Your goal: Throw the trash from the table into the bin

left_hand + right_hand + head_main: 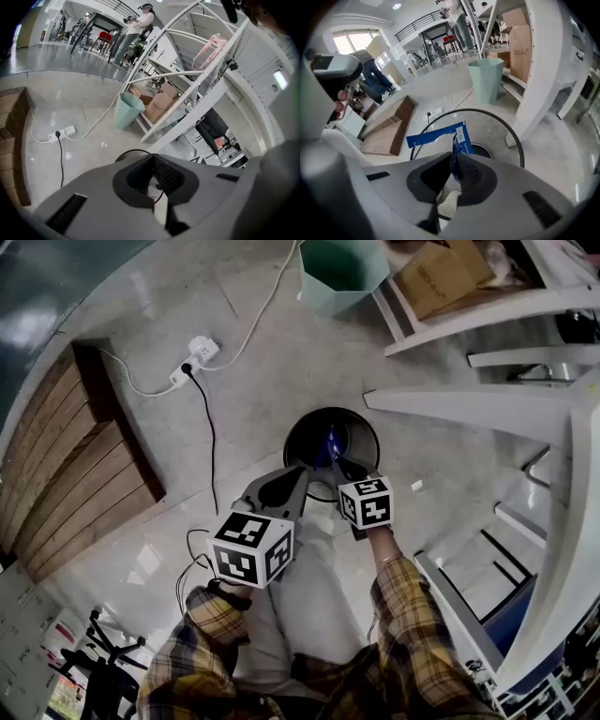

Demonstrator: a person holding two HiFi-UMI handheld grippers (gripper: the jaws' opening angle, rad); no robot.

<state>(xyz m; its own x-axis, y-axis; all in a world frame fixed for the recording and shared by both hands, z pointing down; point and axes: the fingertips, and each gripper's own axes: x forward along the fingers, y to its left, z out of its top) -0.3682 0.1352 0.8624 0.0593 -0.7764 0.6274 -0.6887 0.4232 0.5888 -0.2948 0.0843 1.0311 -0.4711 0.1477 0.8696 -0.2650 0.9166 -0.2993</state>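
Blue plastic wrapper [436, 135] is pinched tight in the right claw [454, 165]. It sticks out past the tips and hangs right above the round black wire-mesh bin [499, 136]. The left claw [153, 163], just beside it, is closed on nothing. I'd centre the tips over the opening before letting go, since a light wrapper like that could easily drift onto the rim.

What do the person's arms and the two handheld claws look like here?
The grey plastic left claw and the matching right claw have pale moulded bodies with black textured pads inside. Each carries a white cube printed with black square markers. Both sleeves are yellow-and-dark plaid flannel.
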